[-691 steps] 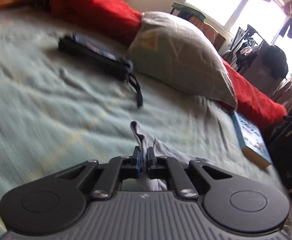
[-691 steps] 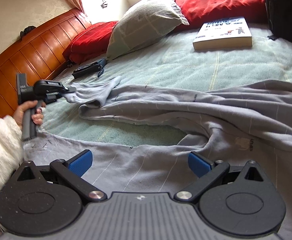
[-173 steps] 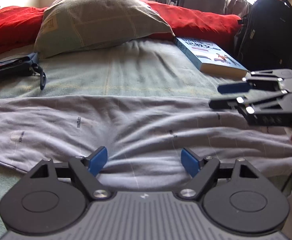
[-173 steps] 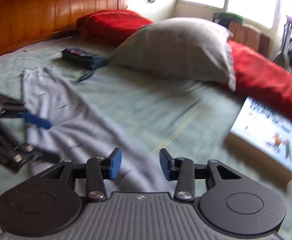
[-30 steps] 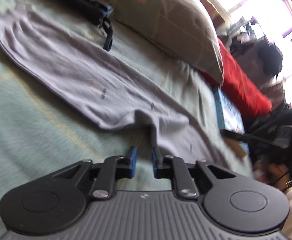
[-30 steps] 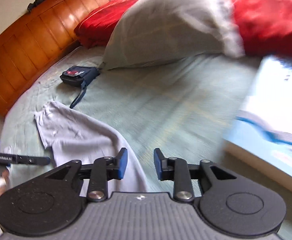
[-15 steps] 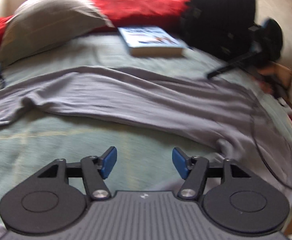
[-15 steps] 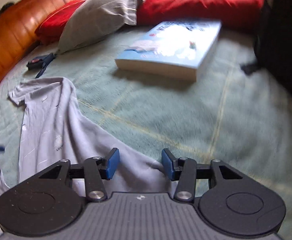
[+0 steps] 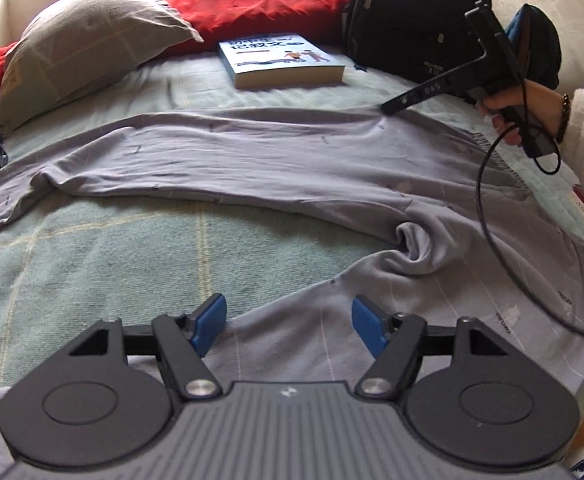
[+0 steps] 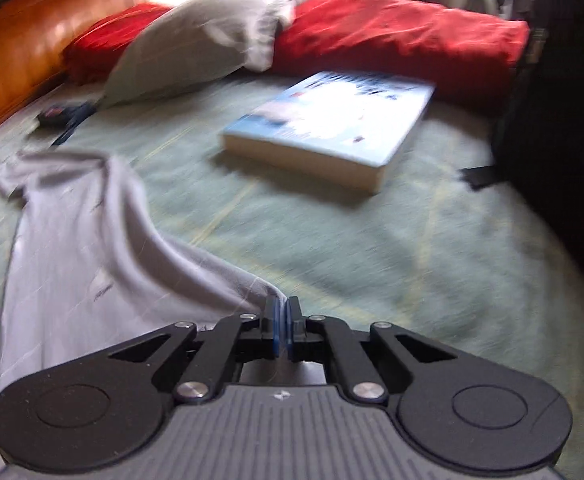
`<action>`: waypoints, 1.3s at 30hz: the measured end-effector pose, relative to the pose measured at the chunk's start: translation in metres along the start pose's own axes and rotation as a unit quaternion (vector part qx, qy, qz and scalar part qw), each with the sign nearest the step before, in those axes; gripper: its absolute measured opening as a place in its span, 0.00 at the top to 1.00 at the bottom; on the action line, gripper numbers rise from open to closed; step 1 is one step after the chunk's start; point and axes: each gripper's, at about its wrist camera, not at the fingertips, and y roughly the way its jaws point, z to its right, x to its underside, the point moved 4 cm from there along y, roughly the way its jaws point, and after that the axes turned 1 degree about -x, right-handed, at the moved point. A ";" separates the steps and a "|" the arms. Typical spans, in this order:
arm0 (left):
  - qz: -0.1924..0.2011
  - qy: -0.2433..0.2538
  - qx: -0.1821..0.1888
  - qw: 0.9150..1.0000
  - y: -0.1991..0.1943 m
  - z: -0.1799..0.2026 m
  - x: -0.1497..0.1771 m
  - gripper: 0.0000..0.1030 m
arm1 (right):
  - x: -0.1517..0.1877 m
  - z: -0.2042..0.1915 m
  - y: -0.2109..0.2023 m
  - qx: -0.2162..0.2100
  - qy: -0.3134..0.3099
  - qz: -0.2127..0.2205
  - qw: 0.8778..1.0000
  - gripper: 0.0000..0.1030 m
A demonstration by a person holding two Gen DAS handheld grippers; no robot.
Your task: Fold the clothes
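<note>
Left wrist view, garment: I see the grey trousers (image 9: 276, 160) spread on the bed (image 9: 92, 248), long axis running left to right, one leg reaching far left, the near leg passing under my left gripper (image 9: 288, 322).
Left gripper: released, jaws wide apart, fabric directly below and ahead.
Right gripper (image 9: 387, 107): touches the trousers' far right edge, beside the backpack (image 9: 411, 12).
Writing: the book (image 9: 280, 60) cover carries print too small for me to read; small marks on the fabric likewise.
Right wrist view, right gripper (image 10: 283, 330): clenched on a pinch of the trousers' edge (image 10: 264, 286); cloth trails away left.
Nearer arm: the right one already has the far edge; my left is nearer the near leg.
</note>
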 end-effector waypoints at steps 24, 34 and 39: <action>-0.007 0.017 -0.011 1.000 -0.007 0.015 0.004 0.27 | 0.038 -0.064 -0.130 -0.079 0.013 0.038 0.996 0.48; -0.032 0.057 -0.004 0.998 -0.020 0.054 0.027 0.26 | 0.100 -0.129 -0.060 0.033 -0.101 -0.017 0.994 0.45; -0.040 0.058 -0.015 0.997 -0.032 0.052 0.050 0.22 | 0.094 -0.123 -0.053 0.024 -0.069 -0.024 0.997 0.32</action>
